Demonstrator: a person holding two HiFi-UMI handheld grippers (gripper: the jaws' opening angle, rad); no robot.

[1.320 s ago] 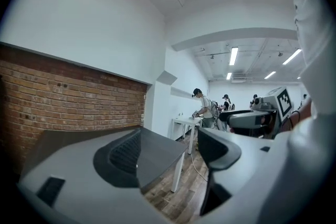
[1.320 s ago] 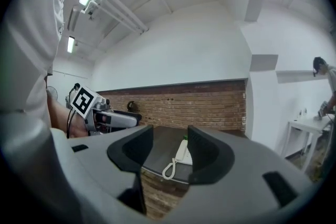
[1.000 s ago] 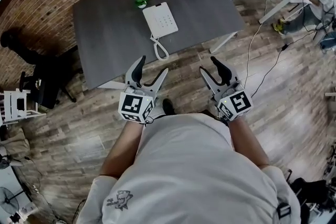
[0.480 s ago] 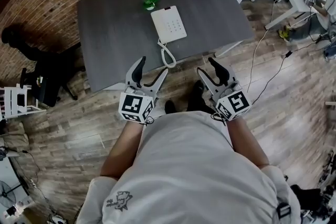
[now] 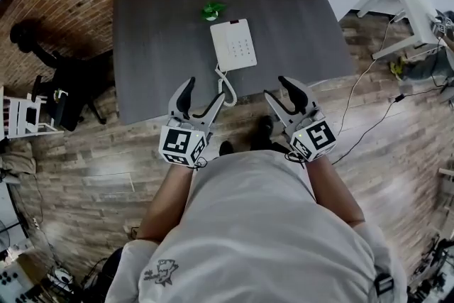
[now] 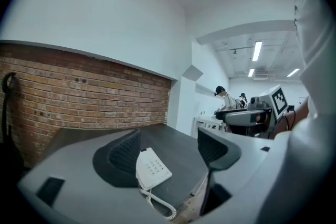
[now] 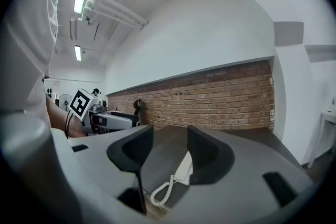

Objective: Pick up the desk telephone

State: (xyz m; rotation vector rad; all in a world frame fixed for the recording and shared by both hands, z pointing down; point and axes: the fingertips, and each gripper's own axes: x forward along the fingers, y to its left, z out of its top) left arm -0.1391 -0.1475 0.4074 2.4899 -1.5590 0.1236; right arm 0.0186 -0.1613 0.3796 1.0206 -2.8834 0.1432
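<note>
Desk telephone [image 5: 234,44] lies flat on the dark table [image 5: 156,32], close to the near edge, and its coiled cord [image 5: 225,85] reaches that edge. A small green thing [image 5: 211,10] stands just behind it. The left gripper [image 5: 204,90] and the right gripper [image 5: 281,92] wait in front of the table, jaws spread and empty. The telephone looks like light, stiff, smooth plastic, so I would hold the body by its long sides, never by the cord.
</note>
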